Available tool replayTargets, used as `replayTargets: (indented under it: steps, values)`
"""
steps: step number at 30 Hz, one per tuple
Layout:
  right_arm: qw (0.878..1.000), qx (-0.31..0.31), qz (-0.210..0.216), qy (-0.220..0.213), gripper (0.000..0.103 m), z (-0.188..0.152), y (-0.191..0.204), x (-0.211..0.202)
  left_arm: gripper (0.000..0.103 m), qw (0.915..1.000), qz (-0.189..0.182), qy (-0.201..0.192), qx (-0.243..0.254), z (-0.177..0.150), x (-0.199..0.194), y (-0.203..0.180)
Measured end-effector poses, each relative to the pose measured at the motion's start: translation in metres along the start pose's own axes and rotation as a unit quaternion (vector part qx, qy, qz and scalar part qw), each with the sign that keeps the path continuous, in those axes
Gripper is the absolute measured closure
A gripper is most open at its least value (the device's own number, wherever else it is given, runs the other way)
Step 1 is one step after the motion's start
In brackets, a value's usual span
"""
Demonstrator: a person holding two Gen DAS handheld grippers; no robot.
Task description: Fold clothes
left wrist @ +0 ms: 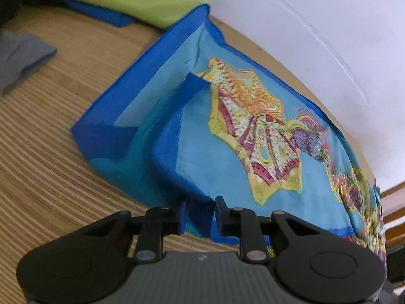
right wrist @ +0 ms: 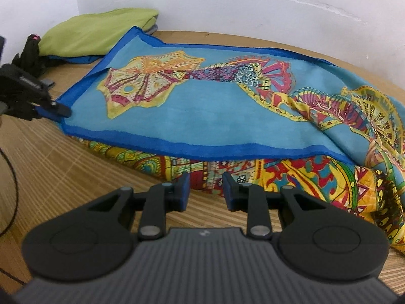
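We've got the blue scarf point(right wrist: 197, 111) spread over the wooden table point(right wrist: 63, 177), its far edge running along the white wall point(right wrist: 253, 7); it's folded over itself, so the plain light-blue panel with the dark-blue border sits on top and the busy yellow-red print pokes out underneath on the side nearest us. Our left gripper point(left wrist: 200, 217) has its fingers apart with the scarf's dark-blue corner sitting between them — the cloth is bunched there, but we honestly can't tell if the pads are biting it or just flanking it; from the right wrist view that same gripper shows up at the scarf's left corner. Our right gripper point(right wrist: 206, 190) is spread and holding nothing, hovering just beside the scarf's near patterned edge. Off past the scarf's far left corner lies a folded green garment point(right wrist: 98, 30) on something blue; a grey cloth point(left wrist: 22, 58) lies left of the scarf.
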State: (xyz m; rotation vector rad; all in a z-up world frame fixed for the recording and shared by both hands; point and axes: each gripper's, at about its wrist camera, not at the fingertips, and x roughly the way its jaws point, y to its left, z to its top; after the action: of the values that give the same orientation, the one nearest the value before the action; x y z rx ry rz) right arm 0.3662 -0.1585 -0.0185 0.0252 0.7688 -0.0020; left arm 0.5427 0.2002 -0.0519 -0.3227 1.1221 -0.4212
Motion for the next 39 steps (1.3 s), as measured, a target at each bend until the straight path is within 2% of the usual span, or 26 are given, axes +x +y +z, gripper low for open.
replayTargets:
  steps: [3, 6, 8, 10, 12, 13, 15, 18, 21, 25, 29, 34, 36, 39]
  values:
    - [1.000, -0.006, -0.002, -0.003, 0.073, 0.000, 0.002, -0.002, 0.078, 1.0000, -0.002, -0.005, -0.008, 0.001, 0.005, 0.001]
    - [1.000, -0.006, -0.003, -0.005, 0.073, -0.001, 0.002, -0.003, 0.069, 0.9998, -0.002, 0.005, -0.020, 0.003, 0.006, 0.000]
    - [1.000, -0.007, -0.001, -0.007, 0.073, -0.001, 0.002, -0.003, 0.057, 0.9996, -0.006, 0.008, -0.026, 0.001, 0.005, -0.001]
    - [1.000, -0.007, 0.001, -0.007, 0.073, -0.001, 0.003, -0.003, 0.056, 0.9996, -0.002, 0.000, -0.027, 0.001, 0.006, -0.003]
    - [1.000, -0.006, 0.003, -0.007, 0.073, -0.002, 0.003, -0.002, 0.071, 0.9995, 0.010, -0.008, -0.029, 0.002, 0.008, -0.006]
    - [1.000, -0.006, 0.004, -0.007, 0.073, -0.002, 0.004, -0.002, 0.102, 0.9994, 0.013, -0.008, -0.032, 0.003, 0.010, -0.007]
    - [1.000, -0.007, 0.005, -0.008, 0.073, -0.002, 0.004, -0.002, 0.102, 0.9990, -0.003, -0.007, -0.045, 0.001, 0.010, -0.005]
    - [1.000, -0.017, 0.007, -0.016, 0.073, -0.002, 0.007, -0.005, 0.102, 0.9985, -0.018, -0.036, -0.037, -0.003, -0.007, -0.012]
    - [0.999, -0.039, 0.006, -0.030, 0.073, -0.001, 0.014, -0.008, 0.102, 0.9955, -0.052, -0.064, -0.047, -0.001, -0.032, -0.019]
    - [0.992, -0.121, -0.012, -0.043, 0.073, -0.001, 0.028, -0.006, 0.102, 0.9898, -0.079, -0.112, -0.037, 0.010, -0.069, -0.032]
    - [0.979, -0.190, -0.050, -0.050, 0.073, -0.001, 0.033, 0.006, 0.102, 0.9856, -0.104, -0.130, -0.030, 0.020, -0.085, -0.043]
    - [0.955, -0.272, -0.099, -0.062, 0.072, 0.001, 0.034, 0.027, 0.102, 0.9850, -0.106, -0.134, -0.022, 0.021, -0.086, -0.050]
    - [0.946, -0.296, -0.115, -0.064, 0.068, 0.004, 0.034, 0.037, 0.102, 0.9856, -0.103, -0.133, -0.020, 0.021, -0.084, -0.051]
    - [0.950, -0.286, -0.110, -0.057, 0.066, 0.015, 0.029, 0.054, 0.102, 0.9860, -0.098, -0.134, -0.014, 0.021, -0.078, -0.050]
